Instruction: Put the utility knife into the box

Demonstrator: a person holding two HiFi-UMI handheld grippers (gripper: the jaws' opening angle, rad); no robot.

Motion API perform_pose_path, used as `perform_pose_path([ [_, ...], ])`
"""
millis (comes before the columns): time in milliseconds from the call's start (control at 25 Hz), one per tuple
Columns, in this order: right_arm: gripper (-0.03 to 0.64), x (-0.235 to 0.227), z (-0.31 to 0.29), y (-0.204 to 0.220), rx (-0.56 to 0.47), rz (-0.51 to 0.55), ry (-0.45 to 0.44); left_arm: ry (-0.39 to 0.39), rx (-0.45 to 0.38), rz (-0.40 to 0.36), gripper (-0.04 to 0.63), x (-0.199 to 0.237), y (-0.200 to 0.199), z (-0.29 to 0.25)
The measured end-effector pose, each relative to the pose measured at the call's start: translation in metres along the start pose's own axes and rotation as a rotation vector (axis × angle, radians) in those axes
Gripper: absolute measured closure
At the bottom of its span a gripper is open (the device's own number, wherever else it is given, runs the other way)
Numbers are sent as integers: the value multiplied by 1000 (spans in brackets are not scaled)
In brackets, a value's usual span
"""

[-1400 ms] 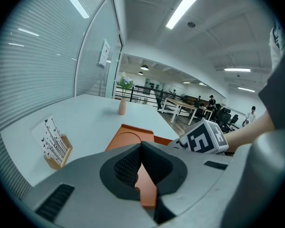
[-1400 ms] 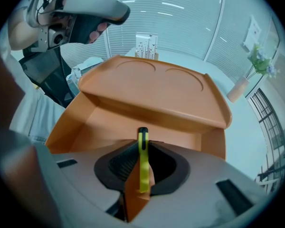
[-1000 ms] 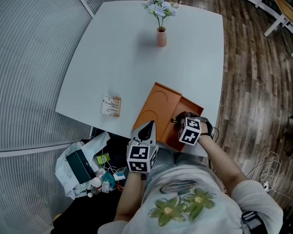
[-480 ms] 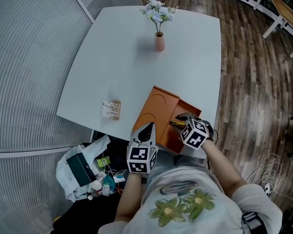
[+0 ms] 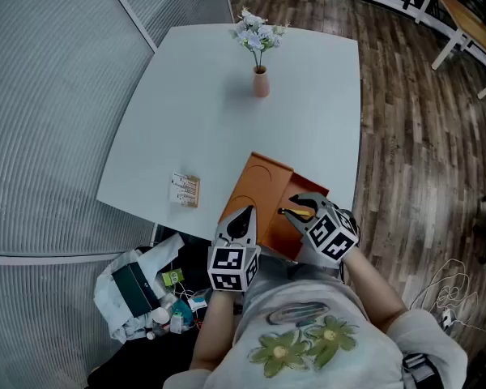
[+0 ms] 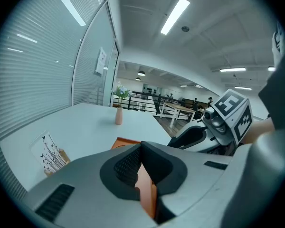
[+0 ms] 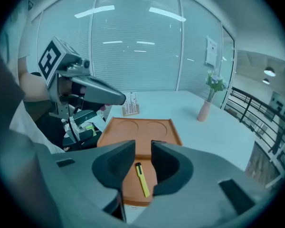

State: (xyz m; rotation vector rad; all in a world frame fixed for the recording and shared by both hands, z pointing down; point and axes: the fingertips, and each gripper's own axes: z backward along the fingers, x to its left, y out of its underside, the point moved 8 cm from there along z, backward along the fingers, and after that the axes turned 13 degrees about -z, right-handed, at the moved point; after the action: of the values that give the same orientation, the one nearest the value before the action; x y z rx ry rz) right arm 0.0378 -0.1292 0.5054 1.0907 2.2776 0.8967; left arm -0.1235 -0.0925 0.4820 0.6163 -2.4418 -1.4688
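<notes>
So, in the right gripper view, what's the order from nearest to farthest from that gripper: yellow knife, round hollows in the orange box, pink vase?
The right gripper is closing its jaws with nothing gripped.
1. yellow knife, lying in the orange box right beneath the jaws.
2. round hollows, in the box's far half.
3. pink vase, far right on the table.

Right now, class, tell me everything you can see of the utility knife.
The utility knife is slim, yellow and plastic-looking, with a dark end. It lies flat, slightly slanted, on the floor of the orange box, in the half nearer the person, touching only that. The right gripper hangs over it, jaws closing, not touching.
</notes>
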Motion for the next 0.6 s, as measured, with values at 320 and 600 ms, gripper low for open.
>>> perform_pose_path([
  [320,611,12,37,-22,-159,-3,46,33,-11,-33,594,-13,-9,2],
  [600,612,22,54,-25,-236,-37,29,57,-34,-58,594,-24,-21,2],
])
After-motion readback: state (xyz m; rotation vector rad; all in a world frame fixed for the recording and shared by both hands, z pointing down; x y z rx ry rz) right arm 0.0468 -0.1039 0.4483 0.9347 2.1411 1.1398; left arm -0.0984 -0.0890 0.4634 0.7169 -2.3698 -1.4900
